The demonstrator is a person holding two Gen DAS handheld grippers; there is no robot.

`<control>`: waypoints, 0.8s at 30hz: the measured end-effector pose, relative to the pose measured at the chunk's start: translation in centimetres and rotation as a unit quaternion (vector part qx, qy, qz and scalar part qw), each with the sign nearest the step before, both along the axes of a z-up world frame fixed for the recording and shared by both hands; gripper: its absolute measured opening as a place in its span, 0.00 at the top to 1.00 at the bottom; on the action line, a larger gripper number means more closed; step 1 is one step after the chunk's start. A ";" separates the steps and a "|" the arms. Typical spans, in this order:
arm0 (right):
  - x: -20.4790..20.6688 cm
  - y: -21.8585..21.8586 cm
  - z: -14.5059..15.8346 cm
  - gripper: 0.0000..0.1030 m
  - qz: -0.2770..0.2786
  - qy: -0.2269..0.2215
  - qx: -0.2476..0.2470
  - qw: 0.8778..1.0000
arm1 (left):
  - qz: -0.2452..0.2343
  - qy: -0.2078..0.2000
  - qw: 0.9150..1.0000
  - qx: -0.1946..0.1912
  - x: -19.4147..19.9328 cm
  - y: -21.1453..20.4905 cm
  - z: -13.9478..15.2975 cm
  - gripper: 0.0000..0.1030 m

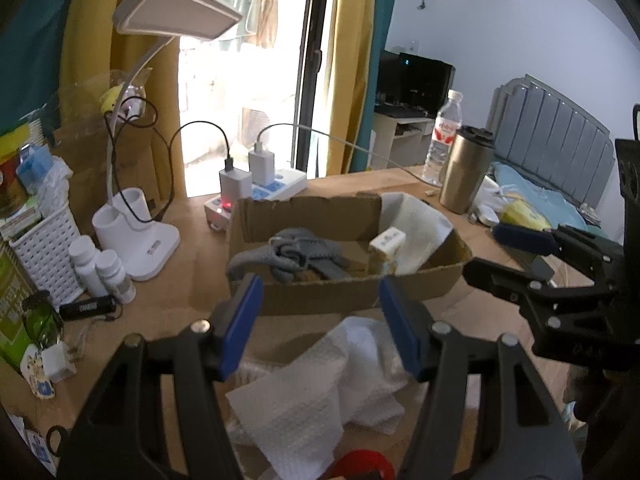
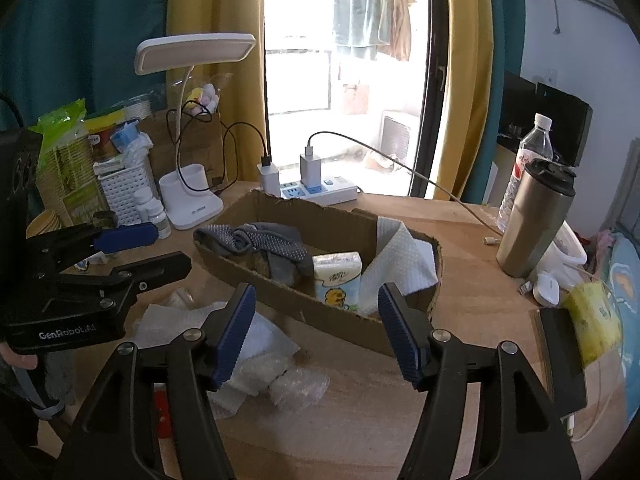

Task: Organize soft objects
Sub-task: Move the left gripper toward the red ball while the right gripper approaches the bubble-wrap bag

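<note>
A cardboard box [image 1: 320,292] [image 2: 328,220] sits mid-table. Inside lie grey gloves [image 1: 296,252] [image 2: 260,240], a tissue pack [image 1: 386,250] [image 2: 338,276] and a white cloth [image 1: 416,232] [image 2: 400,264] draped over its right end. White foam and bubble wrap sheets [image 1: 320,392] [image 2: 256,356] lie on the table in front of the box. My left gripper [image 1: 320,324] is open and empty just above these sheets; it also shows in the right wrist view [image 2: 138,250]. My right gripper [image 2: 316,328] is open and empty before the box; it also shows in the left wrist view [image 1: 492,256].
A white desk lamp [image 1: 136,236] [image 2: 190,200], pill bottles [image 1: 100,268], a white basket [image 1: 46,252] and a power strip [image 1: 256,196] [image 2: 320,192] stand behind and left. A steel tumbler [image 1: 466,170] [image 2: 532,220], water bottle [image 1: 444,136] and yellow tissue pack [image 2: 592,320] are at right.
</note>
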State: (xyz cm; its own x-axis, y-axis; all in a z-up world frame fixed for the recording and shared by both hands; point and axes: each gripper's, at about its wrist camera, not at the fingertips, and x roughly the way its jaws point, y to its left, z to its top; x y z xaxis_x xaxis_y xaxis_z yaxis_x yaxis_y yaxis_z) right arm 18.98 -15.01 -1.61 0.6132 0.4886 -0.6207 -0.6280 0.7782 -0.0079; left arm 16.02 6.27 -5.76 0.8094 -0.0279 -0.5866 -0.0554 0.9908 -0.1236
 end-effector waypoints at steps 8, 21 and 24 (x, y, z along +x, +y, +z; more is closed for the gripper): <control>-0.6 -0.3 -1.1 0.33 0.001 0.010 -0.011 1.000 | 0.000 0.006 1.000 -0.009 -1.7 -0.3 -1.1 0.20; -0.2 0.4 -2.5 0.26 -0.012 0.022 -0.044 0.999 | 0.044 0.000 0.999 -0.013 -5.4 2.3 -2.9 0.20; -0.5 0.8 -3.1 0.26 -0.010 0.026 -0.042 0.999 | 0.053 0.012 0.998 -0.010 -5.8 3.1 -3.7 0.20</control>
